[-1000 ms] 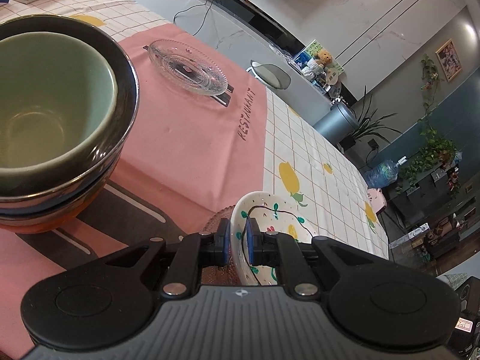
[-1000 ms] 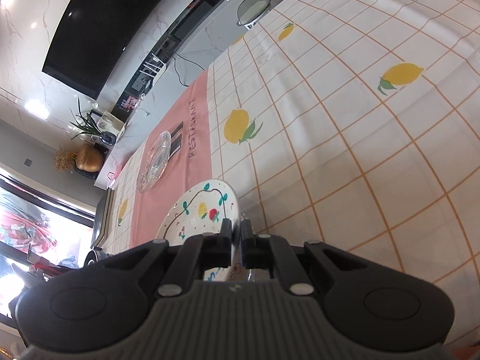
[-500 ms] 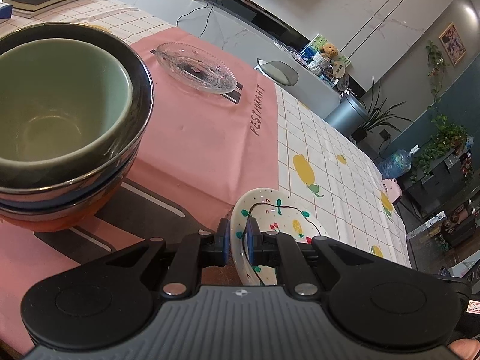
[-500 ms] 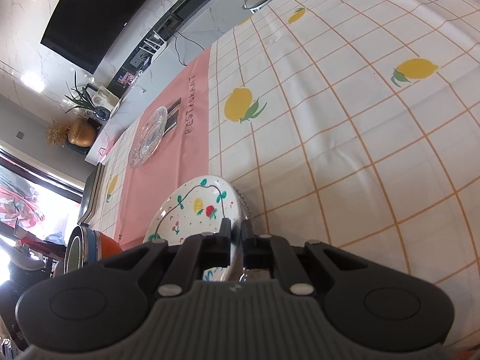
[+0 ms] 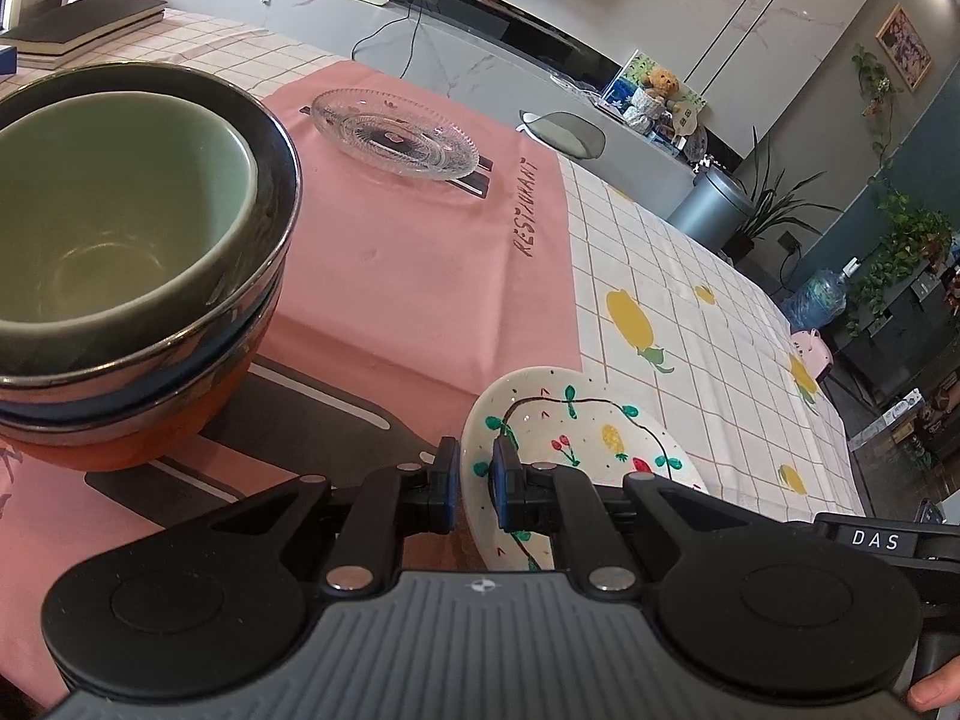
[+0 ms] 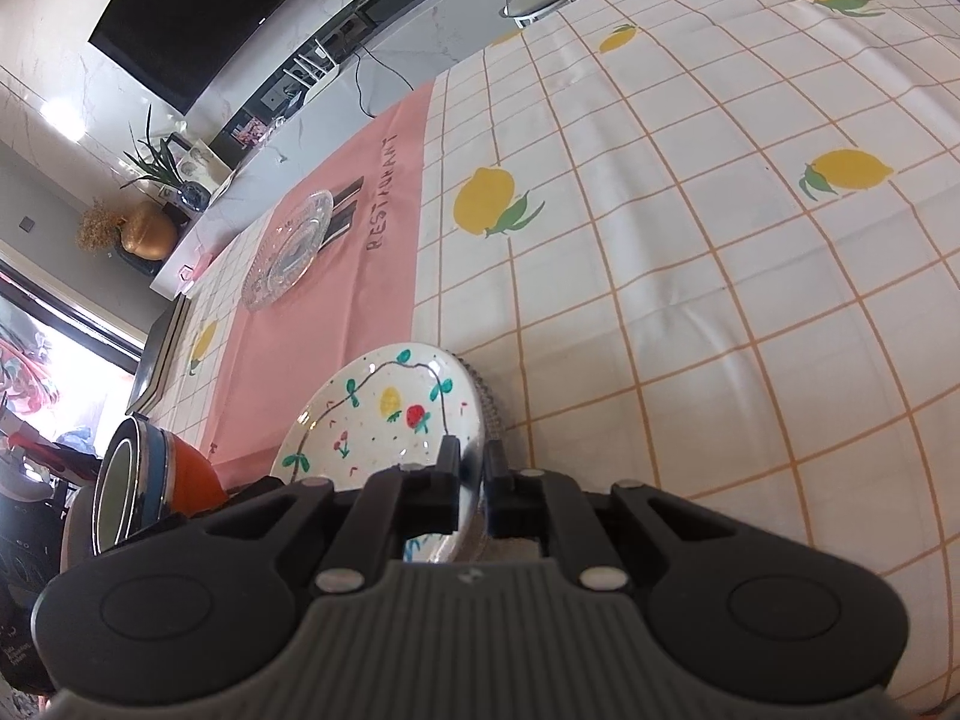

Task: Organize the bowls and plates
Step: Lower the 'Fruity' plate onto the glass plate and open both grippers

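A white plate painted with fruit (image 5: 594,444) is held over the pink mat by both grippers. My left gripper (image 5: 477,480) is shut on its near left rim. My right gripper (image 6: 472,471) is shut on its right rim, together with a ribbed glass plate (image 6: 487,402) stacked under it. A stack of bowls (image 5: 126,264), green inside dark ones with an orange one at the bottom, stands to the left and also shows in the right wrist view (image 6: 150,474). A clear glass plate (image 5: 396,141) lies at the far end of the mat, also in the right wrist view (image 6: 288,249).
The pink mat (image 5: 420,276) covers the left part of the lemon-print tablecloth (image 6: 690,252). Dark books (image 5: 78,30) lie at the far left corner. A grey stool (image 5: 564,132) stands beyond the table's far edge.
Both grippers have carried the painted plate back and to the left, nearer the bowl stack. The view has levelled out. Both grips are unchanged.
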Action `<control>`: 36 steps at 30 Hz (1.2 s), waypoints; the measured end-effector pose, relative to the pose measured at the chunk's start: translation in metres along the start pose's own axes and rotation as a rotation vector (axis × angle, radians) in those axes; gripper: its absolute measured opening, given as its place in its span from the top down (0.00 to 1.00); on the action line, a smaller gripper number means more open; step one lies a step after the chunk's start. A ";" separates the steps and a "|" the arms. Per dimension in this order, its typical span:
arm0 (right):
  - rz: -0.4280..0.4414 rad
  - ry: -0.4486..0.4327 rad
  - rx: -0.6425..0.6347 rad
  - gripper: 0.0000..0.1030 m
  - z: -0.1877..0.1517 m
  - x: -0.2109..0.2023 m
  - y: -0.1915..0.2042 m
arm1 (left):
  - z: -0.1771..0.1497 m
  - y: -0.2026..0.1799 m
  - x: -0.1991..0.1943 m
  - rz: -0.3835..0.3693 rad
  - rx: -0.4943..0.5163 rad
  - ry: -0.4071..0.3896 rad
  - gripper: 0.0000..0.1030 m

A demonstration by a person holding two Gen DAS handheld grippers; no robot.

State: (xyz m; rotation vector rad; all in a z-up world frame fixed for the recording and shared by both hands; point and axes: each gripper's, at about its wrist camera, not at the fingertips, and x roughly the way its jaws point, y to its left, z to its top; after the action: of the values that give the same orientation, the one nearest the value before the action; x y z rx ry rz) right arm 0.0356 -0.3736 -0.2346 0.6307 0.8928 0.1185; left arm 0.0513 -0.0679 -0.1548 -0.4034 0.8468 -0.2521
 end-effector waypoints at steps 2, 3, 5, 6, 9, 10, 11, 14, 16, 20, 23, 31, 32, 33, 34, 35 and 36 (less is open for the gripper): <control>-0.007 -0.002 -0.012 0.95 0.000 0.000 0.002 | -0.001 -0.002 0.000 0.010 0.014 0.000 0.88; -0.011 -0.004 -0.019 0.95 -0.001 0.001 0.004 | -0.001 -0.002 0.000 0.015 0.018 0.005 0.88; -0.021 -0.008 -0.034 0.95 -0.002 0.000 0.006 | -0.004 -0.002 0.002 0.024 0.016 0.022 0.86; -0.029 -0.011 -0.045 0.95 -0.002 0.000 0.007 | -0.004 -0.002 0.002 0.024 0.018 0.021 0.86; -0.051 -0.020 -0.083 0.95 -0.004 0.000 0.013 | -0.004 -0.004 0.001 0.033 0.031 0.017 0.86; -0.055 -0.020 -0.090 0.95 -0.004 0.000 0.014 | -0.004 -0.003 0.002 0.033 0.031 0.017 0.86; -0.058 -0.021 -0.094 0.95 -0.004 0.000 0.015 | -0.003 -0.003 0.002 0.032 0.031 0.017 0.86; -0.065 -0.023 -0.104 0.95 -0.004 0.001 0.016 | -0.004 -0.003 0.002 0.034 0.035 0.015 0.86; -0.074 -0.026 -0.116 0.94 -0.005 0.001 0.019 | -0.004 -0.004 0.002 0.035 0.039 0.013 0.86; -0.087 -0.032 -0.134 0.94 -0.006 0.000 0.021 | -0.003 -0.004 0.002 0.032 0.039 0.015 0.86; -0.093 -0.036 -0.139 0.94 -0.007 0.000 0.022 | -0.002 -0.004 0.002 0.031 0.038 0.015 0.86; -0.177 -0.055 -0.227 0.94 -0.012 0.000 0.037 | -0.003 -0.007 0.001 0.036 0.063 0.008 0.88; -0.188 -0.062 -0.242 0.95 -0.013 0.000 0.039 | -0.003 -0.007 0.001 0.038 0.065 0.010 0.88; -0.163 -0.064 -0.251 1.00 -0.013 -0.001 0.039 | -0.003 -0.007 0.002 0.035 0.062 0.011 0.88; -0.133 -0.057 -0.256 1.00 -0.013 -0.001 0.040 | -0.003 -0.008 0.002 0.034 0.061 0.011 0.88; -0.138 -0.050 -0.261 1.00 -0.014 0.000 0.041 | -0.003 -0.007 0.002 0.034 0.061 0.011 0.88; -0.165 -0.047 -0.262 1.00 -0.014 0.003 0.041 | -0.002 -0.009 0.001 0.034 0.061 0.011 0.88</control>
State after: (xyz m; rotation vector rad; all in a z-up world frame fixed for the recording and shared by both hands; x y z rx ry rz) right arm 0.0331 -0.3333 -0.2201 0.3135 0.8624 0.0706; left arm 0.0504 -0.0766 -0.1529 -0.3307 0.8539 -0.2482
